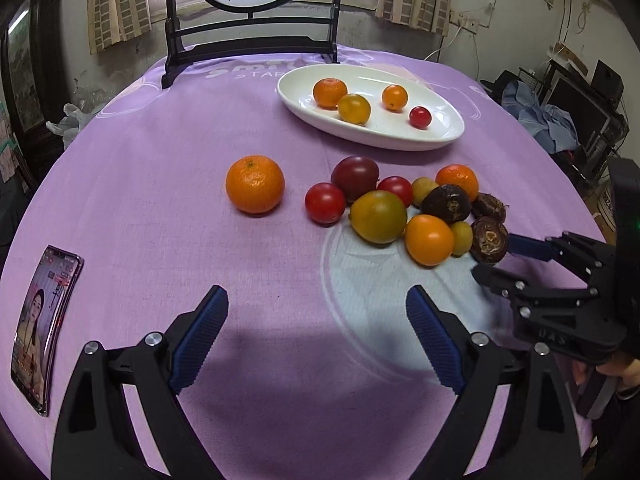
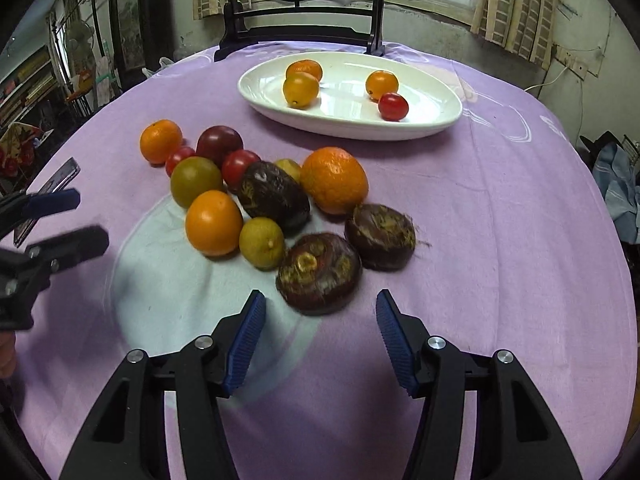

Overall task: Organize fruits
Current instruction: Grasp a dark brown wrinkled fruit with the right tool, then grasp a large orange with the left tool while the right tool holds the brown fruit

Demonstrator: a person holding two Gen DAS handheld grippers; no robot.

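Both your grippers, left and right, hover spread wide and empty over the purple tablecloth, fruit pile just beyond, while the white oval dish, long axis crosswise, holds four fruits.

Fruit cluster blocks straight path to plate; right flank free.

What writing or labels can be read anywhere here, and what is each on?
"STAR": white print on the purple tablecloth, partly hidden behind the white dish; the larger word above it is not legible.
"UAS" or similar: faint embossing on the right gripper, uncertain.
Phone screen text: too small to read.
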